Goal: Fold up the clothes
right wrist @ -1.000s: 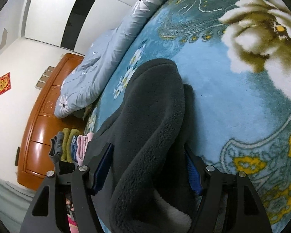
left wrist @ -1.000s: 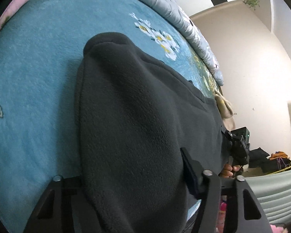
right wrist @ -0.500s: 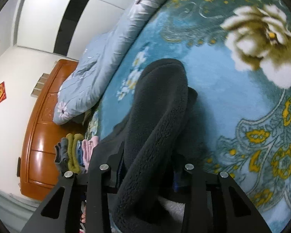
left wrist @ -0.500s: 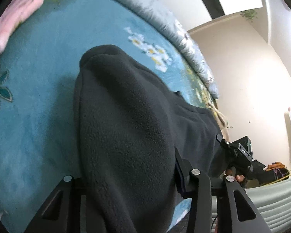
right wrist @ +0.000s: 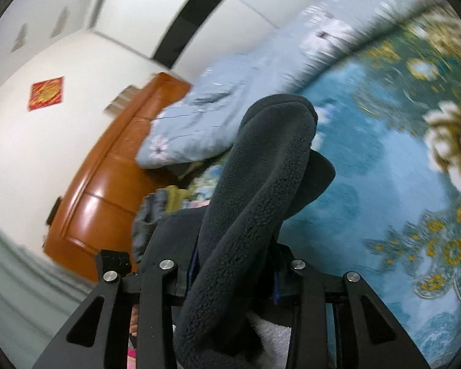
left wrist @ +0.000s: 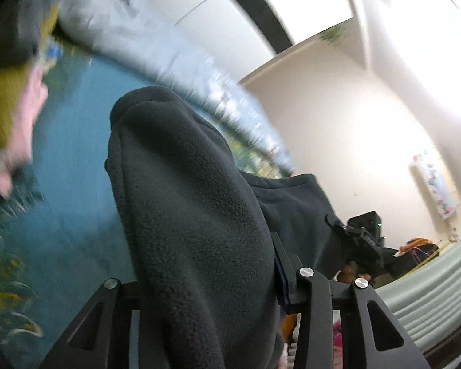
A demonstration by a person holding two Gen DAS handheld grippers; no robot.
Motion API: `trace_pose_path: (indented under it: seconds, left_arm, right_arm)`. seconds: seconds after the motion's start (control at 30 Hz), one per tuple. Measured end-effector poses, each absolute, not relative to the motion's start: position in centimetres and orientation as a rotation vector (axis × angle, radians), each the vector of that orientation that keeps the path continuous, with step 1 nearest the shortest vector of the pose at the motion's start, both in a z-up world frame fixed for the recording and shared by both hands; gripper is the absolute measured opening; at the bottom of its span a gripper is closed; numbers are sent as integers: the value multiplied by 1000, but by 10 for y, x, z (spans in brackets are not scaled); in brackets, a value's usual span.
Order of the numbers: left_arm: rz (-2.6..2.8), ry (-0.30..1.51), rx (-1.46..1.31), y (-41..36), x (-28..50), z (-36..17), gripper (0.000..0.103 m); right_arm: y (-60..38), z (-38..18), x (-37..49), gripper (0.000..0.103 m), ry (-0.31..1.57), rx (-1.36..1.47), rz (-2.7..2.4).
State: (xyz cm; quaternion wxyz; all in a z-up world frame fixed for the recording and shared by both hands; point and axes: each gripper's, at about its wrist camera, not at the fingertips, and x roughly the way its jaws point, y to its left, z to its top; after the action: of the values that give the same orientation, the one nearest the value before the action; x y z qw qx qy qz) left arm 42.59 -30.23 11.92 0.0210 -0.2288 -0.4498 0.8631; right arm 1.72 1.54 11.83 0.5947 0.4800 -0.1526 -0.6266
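A dark grey fleece garment [left wrist: 196, 215] is bunched between the fingers of my left gripper [left wrist: 206, 289], which is shut on it and holds it lifted off the teal floral bed cover [left wrist: 73, 190]. In the right wrist view the same fleece [right wrist: 255, 190] is pinched in my right gripper [right wrist: 233, 273], also shut on it, with its white lining showing below. The garment stretches between both grippers; the right gripper shows in the left wrist view [left wrist: 362, 240]. The fingertips are hidden by the cloth.
A light blue quilt [right wrist: 230, 92] lies along the far side of the bed. Folded clothes in pink and mustard [left wrist: 6, 117] sit at the left. A wooden headboard [right wrist: 104, 184] stands behind. Clothes lie on the floor [left wrist: 415, 246] by the wall.
Both grippers have closed on the fleece and lifted it off the bed; the views have tilted upward toward the walls and are motion-blurred.
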Motion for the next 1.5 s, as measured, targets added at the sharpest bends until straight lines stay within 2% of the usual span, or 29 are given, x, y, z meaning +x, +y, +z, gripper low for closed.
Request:
trace_pose_path:
  seconds: [0.33,0.47,0.67,0.87,1.07,1.13,1.23,1.37,1.5]
  left_arm:
    - [3009,-1181,-404,-385,582,238,42]
    - [3132,-1173,-329,-422,631,259,42]
    - [3255,-1237,-226,-481,671,270,42]
    - [3288,-1350,-218,-540,671,250,42]
    - [3221,-1576,-215,-596,695,185,42]
    - [3177,-1720,-287,-612,695,148,42]
    - [3162,-1783,-331,-615,696,112,43]
    - [3113,-1818,-250,-618,693,92,47]
    - [3099,-1847,-272,-620,683,87,50]
  right_arm:
    - [-124,215,113,37,-322,906,-1197]
    - [-192,224,141,37,-330,887,-1105]
    - [-281,206,161,37,-320,974,-1018]
    - [-340,191,173,37,-245,987,-1027]
    - [-399,176,185,37,-169,998,-1035]
    - [-410,151,180,38,-147,1046,-1050]
    - [-423,102,165,38,-138,1155,-1063]
    - [-429,59,146,39,-188,1253,-1042]
    - [-430,43,137,40,-209,1278,-1036]
